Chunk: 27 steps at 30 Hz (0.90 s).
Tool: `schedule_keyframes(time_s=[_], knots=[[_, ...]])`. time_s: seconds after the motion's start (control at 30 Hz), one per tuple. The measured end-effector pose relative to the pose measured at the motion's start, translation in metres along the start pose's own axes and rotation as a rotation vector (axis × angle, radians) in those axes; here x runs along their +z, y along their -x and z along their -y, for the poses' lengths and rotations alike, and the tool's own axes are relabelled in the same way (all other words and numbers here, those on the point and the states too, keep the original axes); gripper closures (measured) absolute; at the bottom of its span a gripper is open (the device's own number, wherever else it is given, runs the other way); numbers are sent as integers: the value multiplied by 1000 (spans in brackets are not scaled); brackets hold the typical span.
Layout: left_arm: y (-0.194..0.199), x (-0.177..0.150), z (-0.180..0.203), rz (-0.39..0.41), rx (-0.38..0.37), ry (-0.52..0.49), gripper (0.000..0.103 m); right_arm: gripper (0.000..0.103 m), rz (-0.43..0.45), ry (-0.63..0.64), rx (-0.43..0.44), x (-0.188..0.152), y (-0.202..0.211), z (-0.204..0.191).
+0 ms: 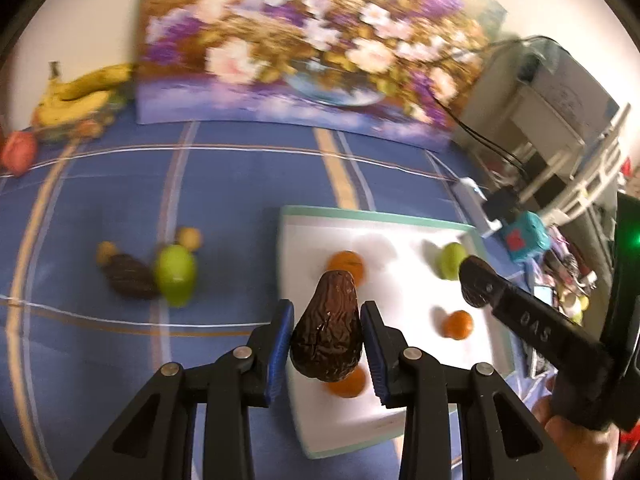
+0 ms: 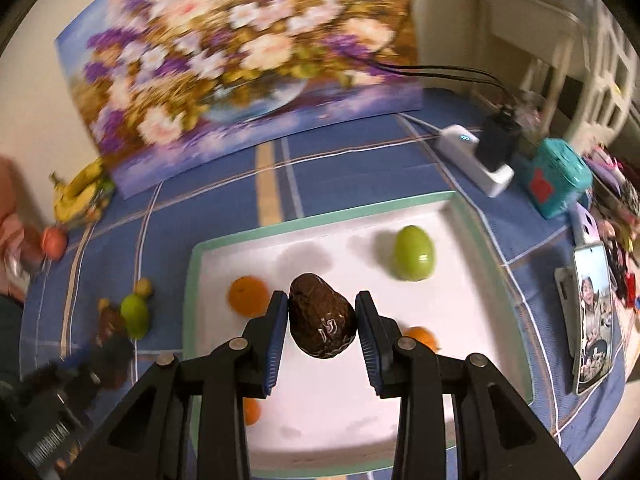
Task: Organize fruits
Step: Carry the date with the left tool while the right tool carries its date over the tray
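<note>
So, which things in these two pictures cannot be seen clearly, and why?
- Third orange, left wrist view: mostly hidden behind the avocado in the left tongs.
- Same orange, right wrist view: cut off by the right tongs.
- Fruits on the cloth: blurred; the small yellow ones cannot be named.
- Painting: blurred by motion in both views.
- Phone screen: too small to read.

Both grippers were matte black plastic with angular, triangular-cutout arms and round silver screws at the joints. The left gripper [image 1: 326, 344] and right gripper [image 2: 322, 336] each had ribbed blue pads [image 1: 280, 344] on the fingers. Beside the tray [image 1: 400, 224], the right gripper's arm showed engraved letters and bare skin below.
</note>
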<state>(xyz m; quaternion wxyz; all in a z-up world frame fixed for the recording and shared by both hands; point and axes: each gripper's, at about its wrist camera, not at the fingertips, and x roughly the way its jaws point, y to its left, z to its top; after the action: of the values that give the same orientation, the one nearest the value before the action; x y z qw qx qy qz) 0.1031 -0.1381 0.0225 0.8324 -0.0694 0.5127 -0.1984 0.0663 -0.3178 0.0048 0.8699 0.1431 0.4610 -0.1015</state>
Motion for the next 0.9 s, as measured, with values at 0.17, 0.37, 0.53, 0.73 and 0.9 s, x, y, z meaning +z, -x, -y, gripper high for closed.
schedule_keyframes(time_s=[0.17, 0.37, 0.53, 0.73, 0.9], knots=[[-21, -1, 20, -23, -8, -55, 66, 67, 21, -92, 1, 5, -1, 30], [-44, -3, 19, -59, 19, -64, 66, 67, 18, -117, 5, 5, -11, 49], [-57, -3, 17, -76, 35, -79, 66, 67, 0, -116, 21, 3, -24, 53], [-72, -7, 16, -103, 43, -88, 66, 67, -38, -81, 34, 1, -48, 48], [-82, -12, 16, -133, 58, -97, 66, 67, -91, -80, 30, -6, -69, 48]])
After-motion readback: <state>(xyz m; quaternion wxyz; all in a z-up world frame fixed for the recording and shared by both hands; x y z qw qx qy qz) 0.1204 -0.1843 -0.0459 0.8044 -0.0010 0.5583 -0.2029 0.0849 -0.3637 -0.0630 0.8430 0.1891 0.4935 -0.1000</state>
